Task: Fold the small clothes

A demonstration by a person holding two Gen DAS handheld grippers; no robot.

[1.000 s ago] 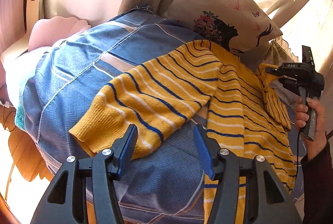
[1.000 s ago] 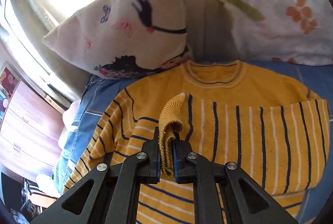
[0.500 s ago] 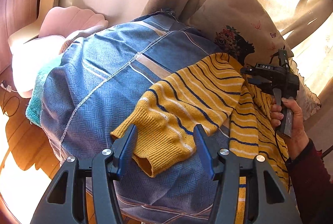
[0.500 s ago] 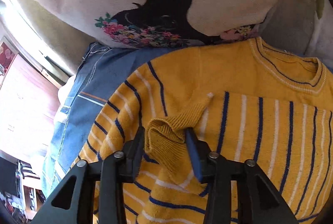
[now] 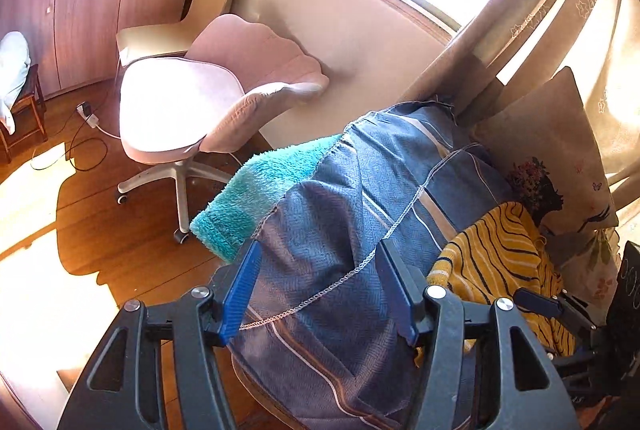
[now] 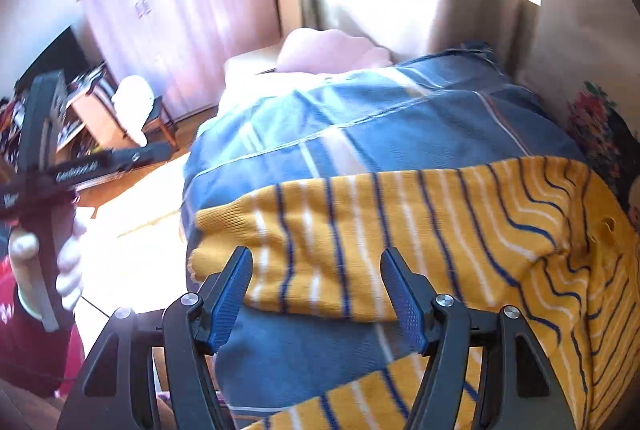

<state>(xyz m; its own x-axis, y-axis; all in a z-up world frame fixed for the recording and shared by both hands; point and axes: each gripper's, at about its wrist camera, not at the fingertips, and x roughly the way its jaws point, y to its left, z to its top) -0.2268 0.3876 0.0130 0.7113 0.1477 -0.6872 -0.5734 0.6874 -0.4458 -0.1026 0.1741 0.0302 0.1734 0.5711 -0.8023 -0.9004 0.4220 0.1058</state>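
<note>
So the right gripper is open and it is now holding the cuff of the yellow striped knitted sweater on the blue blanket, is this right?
Not quite. The right gripper is open, but it holds nothing: in the right wrist view the cuff of the yellow striped knitted sweater lies loose on the blue blanket, with the open fingers apart on either side of the sleeve.

sweater (image 6: 420,230) cut off at right edge, cupboard (image 6: 180,30) blurred

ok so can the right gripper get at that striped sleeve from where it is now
Probably yes. The right gripper is open, and the sleeve of the yellow sweater lies flat on the blue blanket just ahead of its fingertips, with nothing between.
</note>
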